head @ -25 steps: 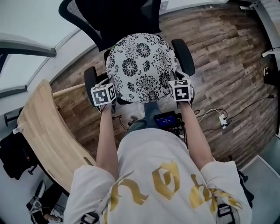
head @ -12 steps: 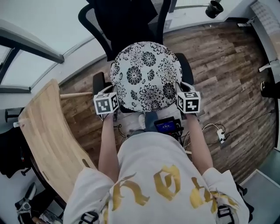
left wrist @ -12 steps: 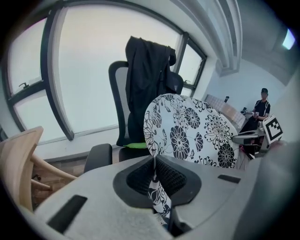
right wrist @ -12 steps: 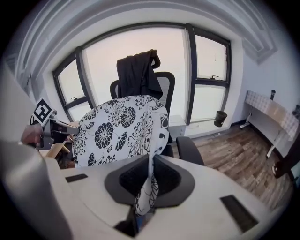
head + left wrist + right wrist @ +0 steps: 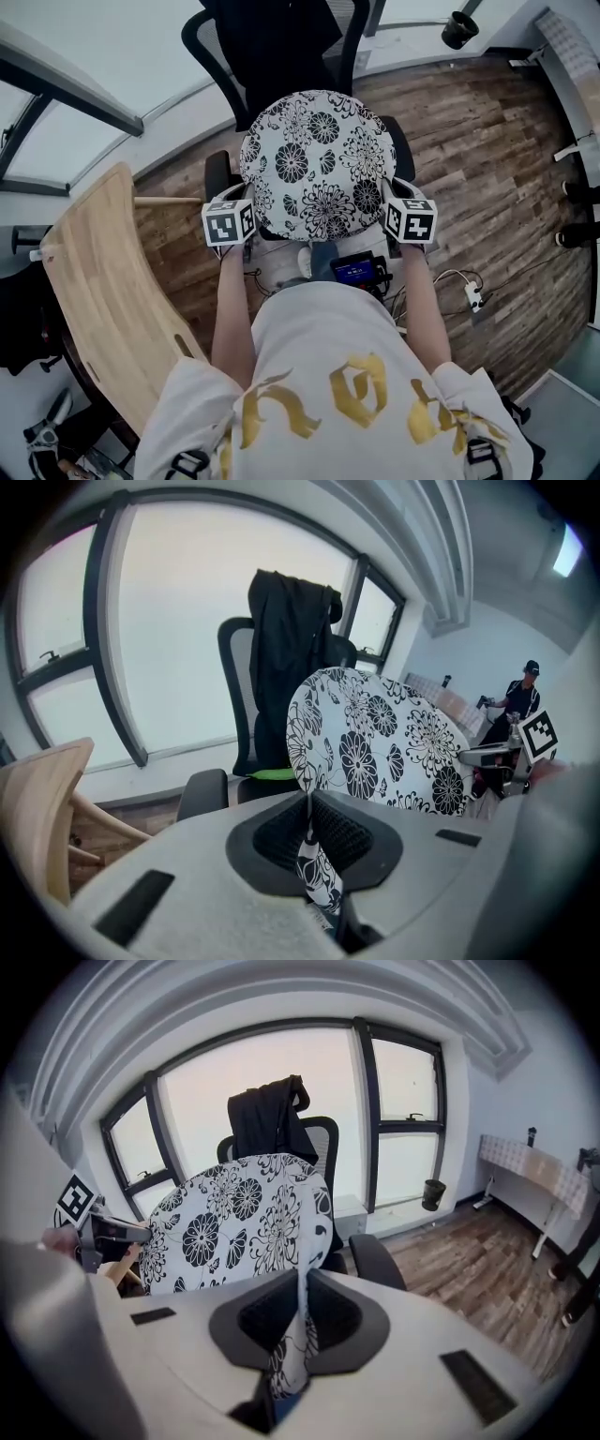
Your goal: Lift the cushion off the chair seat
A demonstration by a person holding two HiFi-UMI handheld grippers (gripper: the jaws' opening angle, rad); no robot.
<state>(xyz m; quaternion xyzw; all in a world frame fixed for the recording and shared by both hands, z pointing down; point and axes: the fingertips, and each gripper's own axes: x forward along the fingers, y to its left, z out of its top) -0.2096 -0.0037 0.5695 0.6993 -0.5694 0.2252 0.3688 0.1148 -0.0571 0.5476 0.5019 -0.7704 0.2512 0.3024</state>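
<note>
A round white cushion (image 5: 317, 161) with black flowers hangs above the black office chair (image 5: 272, 47), tilted up between my two grippers. My left gripper (image 5: 246, 217) is shut on the cushion's left edge. In the left gripper view the cushion (image 5: 380, 742) rises past the gripper (image 5: 309, 832), its fabric pinched between the jaws. My right gripper (image 5: 386, 208) is shut on the right edge. The right gripper view shows the cushion (image 5: 234, 1227) with its hem clamped in the gripper (image 5: 302, 1312). The seat is hidden under the cushion; both armrests (image 5: 218, 173) show.
A dark jacket (image 5: 286, 621) hangs over the chair back. A curved wooden board (image 5: 103, 281) stands at my left. A cable and power strip (image 5: 472, 292) lie on the wood floor at right. A person (image 5: 520, 691) stands far off. Windows run behind the chair.
Both grippers have risen with the cushion, which now sits higher and larger over the chair. The seat showed below the cushion's front edge a second ago; it is covered now.
</note>
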